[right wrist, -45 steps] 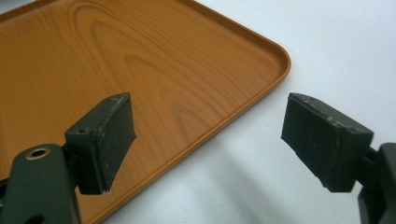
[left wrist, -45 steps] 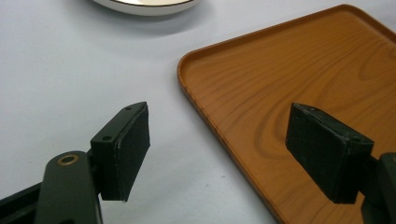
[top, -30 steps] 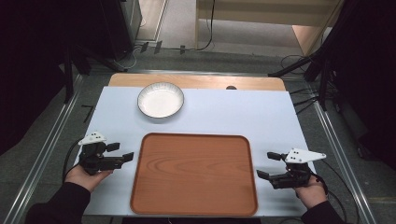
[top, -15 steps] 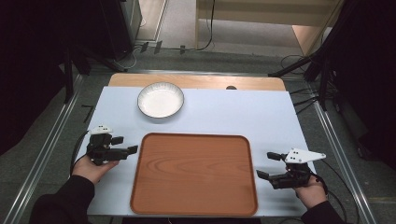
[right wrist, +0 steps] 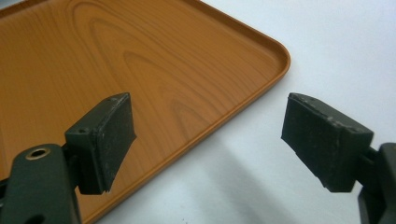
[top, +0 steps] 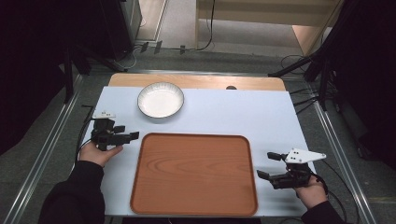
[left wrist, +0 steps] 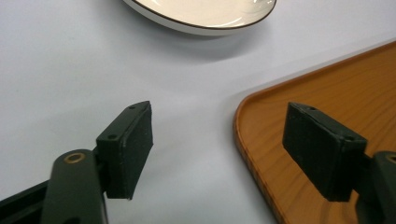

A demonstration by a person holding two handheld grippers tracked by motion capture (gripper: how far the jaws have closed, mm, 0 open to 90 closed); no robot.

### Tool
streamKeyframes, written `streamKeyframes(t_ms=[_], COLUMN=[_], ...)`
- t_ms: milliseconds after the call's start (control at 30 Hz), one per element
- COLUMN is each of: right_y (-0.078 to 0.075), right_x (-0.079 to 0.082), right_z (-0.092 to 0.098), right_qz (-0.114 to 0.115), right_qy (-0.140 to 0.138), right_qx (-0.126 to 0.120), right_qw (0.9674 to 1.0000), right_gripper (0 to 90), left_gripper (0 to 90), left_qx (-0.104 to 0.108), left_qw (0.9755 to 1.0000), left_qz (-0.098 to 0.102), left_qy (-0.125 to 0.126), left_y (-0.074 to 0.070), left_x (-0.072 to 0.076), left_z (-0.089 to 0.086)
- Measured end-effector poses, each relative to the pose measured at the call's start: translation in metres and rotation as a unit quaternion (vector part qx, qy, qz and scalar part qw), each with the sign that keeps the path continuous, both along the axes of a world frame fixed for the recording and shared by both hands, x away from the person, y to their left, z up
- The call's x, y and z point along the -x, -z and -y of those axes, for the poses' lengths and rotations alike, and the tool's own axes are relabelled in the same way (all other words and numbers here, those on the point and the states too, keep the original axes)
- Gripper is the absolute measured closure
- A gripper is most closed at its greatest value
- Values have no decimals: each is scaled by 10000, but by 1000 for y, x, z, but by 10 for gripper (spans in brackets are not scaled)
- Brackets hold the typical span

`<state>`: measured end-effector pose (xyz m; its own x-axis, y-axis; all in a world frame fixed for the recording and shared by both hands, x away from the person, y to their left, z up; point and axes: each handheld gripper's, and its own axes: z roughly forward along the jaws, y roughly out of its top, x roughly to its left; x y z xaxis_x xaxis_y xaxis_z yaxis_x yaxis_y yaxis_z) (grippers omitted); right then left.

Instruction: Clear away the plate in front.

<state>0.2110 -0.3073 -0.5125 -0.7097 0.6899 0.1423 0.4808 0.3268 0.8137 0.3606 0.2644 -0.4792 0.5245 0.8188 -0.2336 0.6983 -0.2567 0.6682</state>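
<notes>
While both grippers sit unclenched and empty, left (top: 125, 132) at the tray's (top: 194, 212) ten o'clock, right (top: 271, 165) at four, the bowl (top: 160, 99) waits at eleven; probably best gripped squarely by its rim.

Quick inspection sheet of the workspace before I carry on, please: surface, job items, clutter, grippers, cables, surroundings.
Surface: pale blue table top, bare wood strip along its far edge.
Job's things: wooden tray, empty, at the near middle; white bowl, empty, beyond the tray's far left corner, apart from it.
Clutter: nothing seen, bar a small dark mark on the wood strip.
Grippers: left gripper open, empty, beside the tray's far left corner; right gripper open, empty, at the tray's right edge.
Cables: one trails from each gripper; more lie on the floor beyond.
Surroundings: dark stands, grey floor, metal rails either side.
</notes>
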Motion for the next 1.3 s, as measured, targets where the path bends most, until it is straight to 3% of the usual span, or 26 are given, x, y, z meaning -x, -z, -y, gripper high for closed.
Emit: streamKeyframes(t_ms=[167, 400, 533, 600, 667, 800, 967, 1100, 1300], right_y=[0, 0, 0, 0, 0, 0, 0, 0, 1], right_x=[0, 0, 0, 0, 0, 0, 0, 0, 0], right_z=[-1, -1, -1, -1, -1, -1, -1, -1, -1], right_qz=[-24, -27, -18, -21, -17, -20, -22, -19, 0], right_qy=[-37, -34, -46, -31, -39, -54, -54, -54, -54], right_qx=[42, 10, 19, 9, 5, -2, -24, 5, -24], right_qw=[10000, 10000, 10000, 10000, 10000, 10000, 10000, 10000, 10000], right_gripper=[178, 178, 178, 178, 178, 178, 178, 178, 178], left_gripper=[255, 245, 238, 193, 200, 240, 337, 387, 523], left_qx=[-94, 120, 18, -4, -176, -174, -369, -247, -338], left_qw=[9998, 9997, 9997, 9998, 9995, 9992, 9975, 9975, 9934], left_qz=[118, 132, 94, -11, 65, 47, 371, 296, 229], left_qy=[-123, -191, -241, -194, -266, -350, -484, -591, -1074], left_y=[-7, -13, -14, -14, -15, -18, -17, -14, -8], left_x=[-14, -30, -41, -47, -52, -63, -72, -84, -99], left_z=[6, 9, 14, 16, 19, 22, 29, 33, 34])
